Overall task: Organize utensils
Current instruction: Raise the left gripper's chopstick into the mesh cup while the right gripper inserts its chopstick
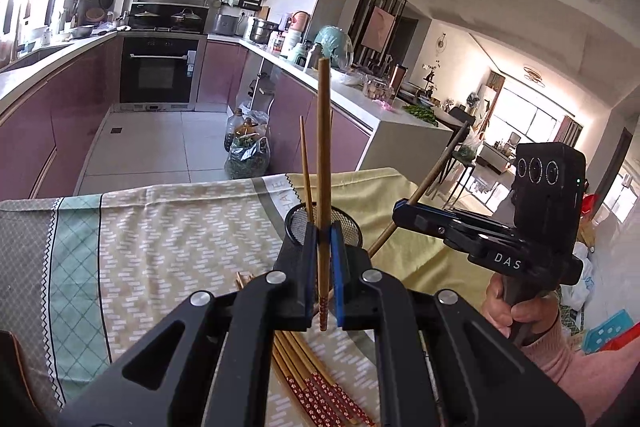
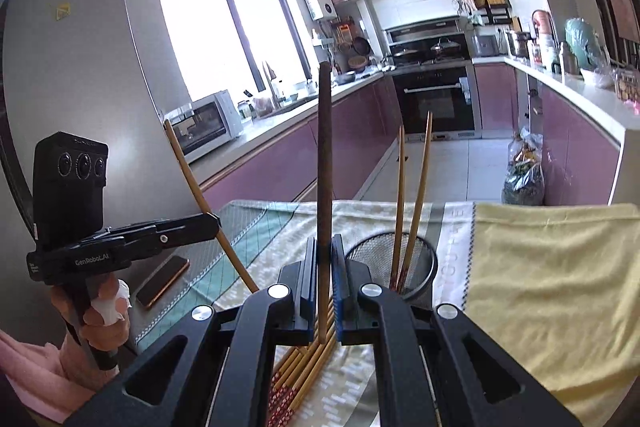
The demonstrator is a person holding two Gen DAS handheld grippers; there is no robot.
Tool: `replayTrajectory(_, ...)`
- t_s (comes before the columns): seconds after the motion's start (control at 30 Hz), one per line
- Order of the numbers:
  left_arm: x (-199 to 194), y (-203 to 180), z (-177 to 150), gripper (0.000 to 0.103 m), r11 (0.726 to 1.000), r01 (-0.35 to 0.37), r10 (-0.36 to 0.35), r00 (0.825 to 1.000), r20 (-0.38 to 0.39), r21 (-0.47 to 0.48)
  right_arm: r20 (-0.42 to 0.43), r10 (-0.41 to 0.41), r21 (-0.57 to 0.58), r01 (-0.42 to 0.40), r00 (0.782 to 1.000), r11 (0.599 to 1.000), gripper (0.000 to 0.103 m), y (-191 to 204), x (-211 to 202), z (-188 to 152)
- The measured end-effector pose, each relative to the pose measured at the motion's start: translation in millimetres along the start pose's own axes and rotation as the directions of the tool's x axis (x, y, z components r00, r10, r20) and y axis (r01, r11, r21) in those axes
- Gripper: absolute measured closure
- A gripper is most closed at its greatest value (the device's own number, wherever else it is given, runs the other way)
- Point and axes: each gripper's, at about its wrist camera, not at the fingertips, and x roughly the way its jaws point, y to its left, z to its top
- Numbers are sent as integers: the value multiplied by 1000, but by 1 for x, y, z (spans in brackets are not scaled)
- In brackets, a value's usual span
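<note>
My left gripper (image 1: 324, 239) is shut on a light wooden chopstick (image 1: 323, 147) that stands upright, its red patterned end below the pads. Just behind it is a black mesh cup (image 1: 354, 227) holding two chopsticks (image 1: 305, 163). My right gripper (image 2: 324, 255) is shut on a darker chopstick (image 2: 325, 167), also upright, left of the mesh cup (image 2: 430, 267) and its two chopsticks (image 2: 418, 187). Each gripper shows in the other's view, clamping a slanted stick: right gripper (image 1: 402, 207), left gripper (image 2: 216, 219). Several loose chopsticks (image 1: 316, 383) (image 2: 304, 367) lie below both grippers.
A patterned cloth (image 1: 180, 247) with a yellow section (image 2: 540, 287) covers the table. A phone (image 2: 162, 281) lies on it at the left. Beyond the table's far edge is the kitchen floor, with bags and bottles (image 1: 248, 151) by the cabinets.
</note>
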Motion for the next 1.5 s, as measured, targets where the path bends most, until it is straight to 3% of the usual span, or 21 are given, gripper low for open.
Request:
replayTrajectory(0.33, 4, -18, 40, 96, 999, -5, 1, 997, 71, 48, 99, -24, -40, 28, 995, 999, 97, -1, -18, 43)
replayTrajectory(0.67, 21, -28, 60, 96, 996, -56, 49, 994, 99, 72, 121, -75, -39, 80, 990, 996, 97, -10, -9, 51)
replayTrajectory(1.07, 65, -27, 47, 96, 991, -76, 82, 995, -51, 110, -17, -108, -37, 108, 994, 993, 97, -26, 32, 42)
replayTrajectory(1.33, 96, -21, 30, 95, 991, -55, 77, 980, -182, 126, -172, -108, -36, 103, 979, 994, 97, -31, 65, 30)
replayTrajectory(1.5, 109, -12, 30, 95, 991, -68, 90, 975, -203, 112, -186, -117, -21, 115, 976, 993, 97, -35, 73, 26)
